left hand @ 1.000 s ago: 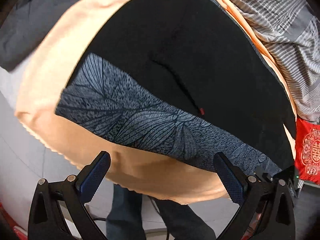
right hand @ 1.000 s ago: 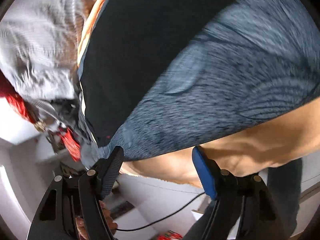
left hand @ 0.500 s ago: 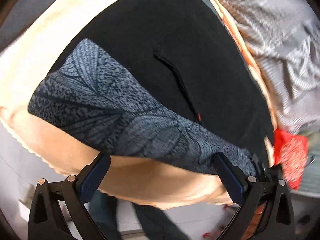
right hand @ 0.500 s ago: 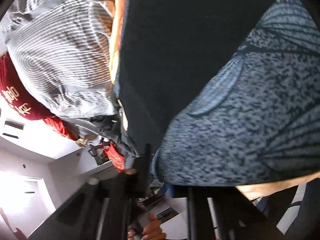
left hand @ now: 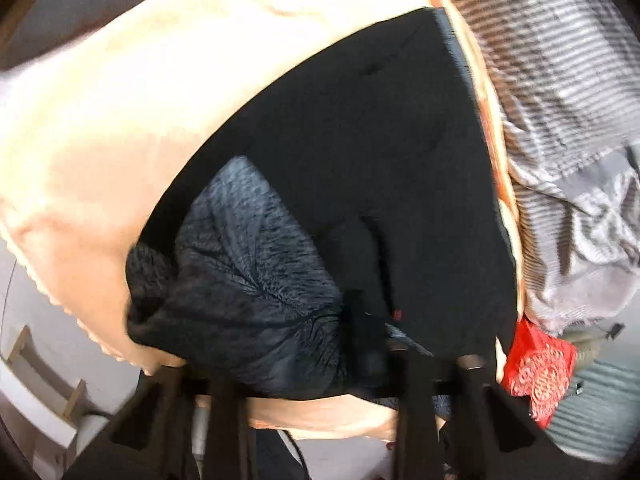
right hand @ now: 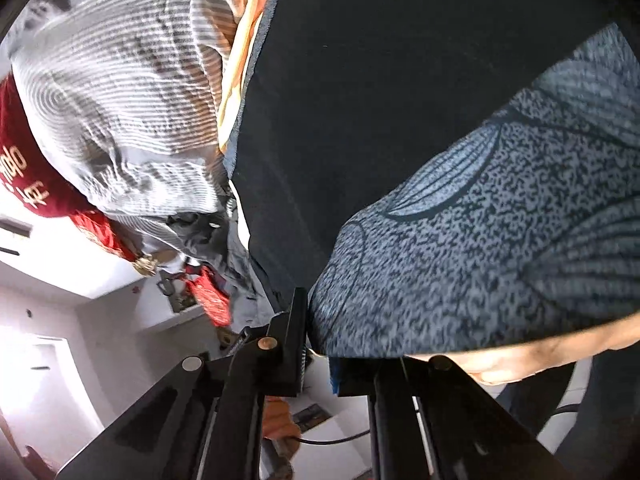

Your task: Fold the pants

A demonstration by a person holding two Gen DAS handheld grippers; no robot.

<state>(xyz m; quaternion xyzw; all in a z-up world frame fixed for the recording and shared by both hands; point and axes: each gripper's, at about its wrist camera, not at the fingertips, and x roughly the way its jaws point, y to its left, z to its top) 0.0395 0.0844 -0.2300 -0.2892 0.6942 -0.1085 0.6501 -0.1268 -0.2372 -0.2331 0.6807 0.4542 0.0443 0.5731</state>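
With right gripper (right hand: 318, 354) clamped on the pants (right hand: 500, 248) hem and left gripper (left hand: 352, 364) closing on it, lift evenly, keeping the hem taut above the peach blanket (left hand: 120, 120).

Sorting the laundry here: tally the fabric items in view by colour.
Black with grey-blue patterned band: 1, the pants
Peach: 1, the sheet
Grey striped: 1, the blanket
Red with pattern: 1, the red item
Total: 4
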